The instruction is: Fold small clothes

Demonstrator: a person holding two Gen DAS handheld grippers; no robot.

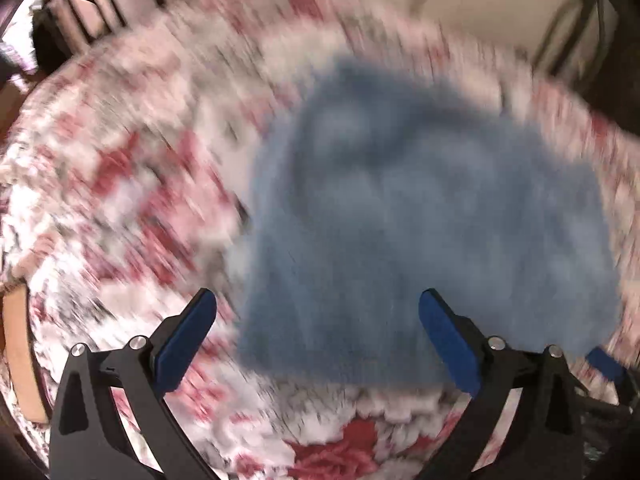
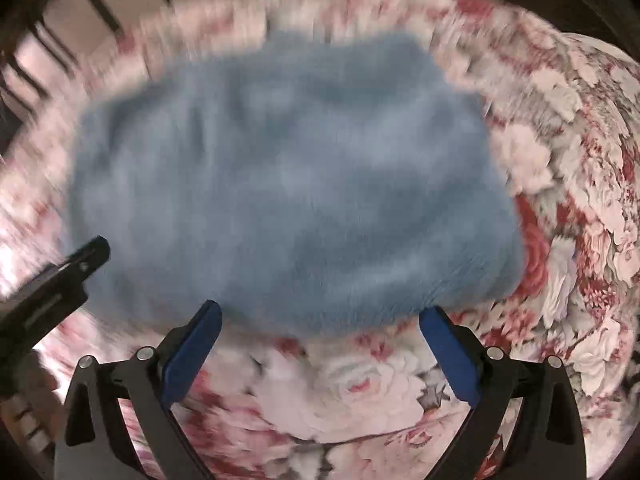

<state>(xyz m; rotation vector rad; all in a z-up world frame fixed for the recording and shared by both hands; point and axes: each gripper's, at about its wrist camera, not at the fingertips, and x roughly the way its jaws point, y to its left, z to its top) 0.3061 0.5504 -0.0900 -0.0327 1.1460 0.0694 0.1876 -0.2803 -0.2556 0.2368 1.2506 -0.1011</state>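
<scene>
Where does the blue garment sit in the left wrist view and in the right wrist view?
Left wrist: blue garment fills centre-right, beyond the open left gripper.
Right wrist: blue garment fills the centre, ahead of the open right gripper.
Shared landmark: floral blanket under it.

Both wrist cameras look down, close, sharing the blue garment (image 1: pixel 420 220).

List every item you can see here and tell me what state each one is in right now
blue garment: lying in a blurred heap on the blanket, not held by either tool.
floral blanket: spread out under the garment.
left tool: open, nothing between its fingers.
right tool: open, empty, at the garment's near edge.
</scene>
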